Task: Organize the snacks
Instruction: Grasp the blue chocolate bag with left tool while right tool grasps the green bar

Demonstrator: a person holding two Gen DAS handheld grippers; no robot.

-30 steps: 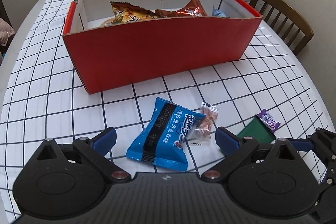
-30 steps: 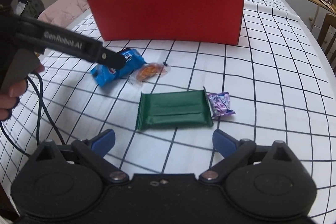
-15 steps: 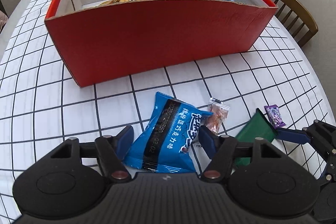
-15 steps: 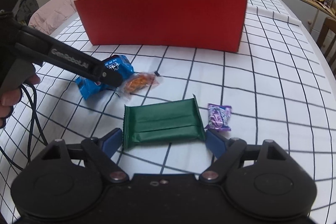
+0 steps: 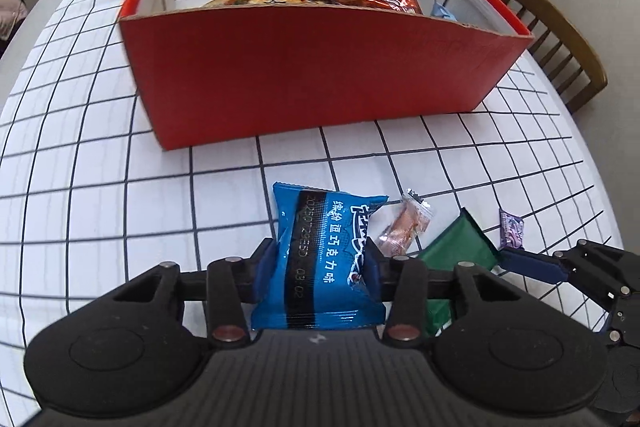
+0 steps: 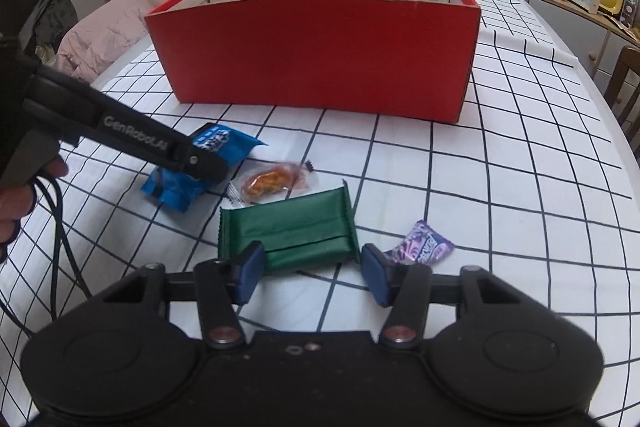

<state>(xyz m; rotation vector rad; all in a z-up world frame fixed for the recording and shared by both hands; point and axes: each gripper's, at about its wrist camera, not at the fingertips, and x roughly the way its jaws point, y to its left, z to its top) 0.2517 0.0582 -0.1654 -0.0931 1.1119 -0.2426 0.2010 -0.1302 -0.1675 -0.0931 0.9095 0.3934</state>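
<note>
While both pairs of jaws are closing, the blue pack [image 5: 320,263] is seen already squeezed between the left gripper [image 5: 318,267] pads, its long axis running away along the fingers. The green bar [image 6: 286,231] lies crosswise between the right gripper [image 6: 310,269] jaws; contact at its ends cannot be told. Both lie on the counter [image 6: 500,155], before the red box [image 6: 320,55]. Chinese lettering and "03 02" are printed on the pack; "GenRobot.AI" is read on the left gripper.

Grid-cloth table [image 6: 520,155]: red box [image 6: 320,67], snack pkts [image 6: 288,231].
</note>
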